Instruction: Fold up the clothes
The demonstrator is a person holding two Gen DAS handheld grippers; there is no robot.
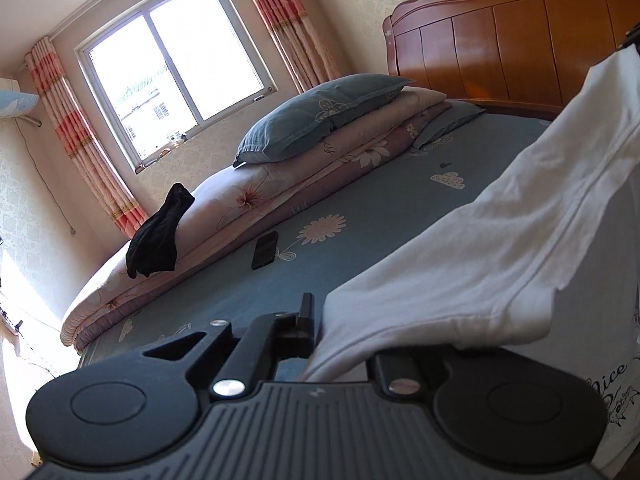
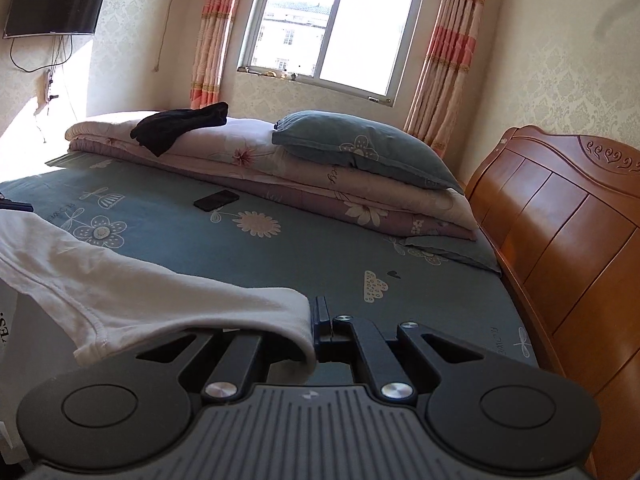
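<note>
We held the white cotton T-shirt stretched above the blue flowered bedsheet, left gripper and right gripper both clamped on its edge.

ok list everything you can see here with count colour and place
shirt: one, white, held up over the near side of the bed between the two claws
sheet: one, blue-grey with flower print, covering the bed
quilt: one, pink floral, folded along the far side of the bed
pillow: one, blue-grey, on the quilt
dark garment: one, black, lying on the quilt's end
phone: one, black, flat on the sheet beside the quilt
headboard: one, orange wood, at the bed's end
window: one, white frame, behind the bed
curtains: two, pink striped, either side of the window
tv: one, black, on the wall
left claw: one, black, shut on shirt
right claw: one, black, shut on shirt
</note>
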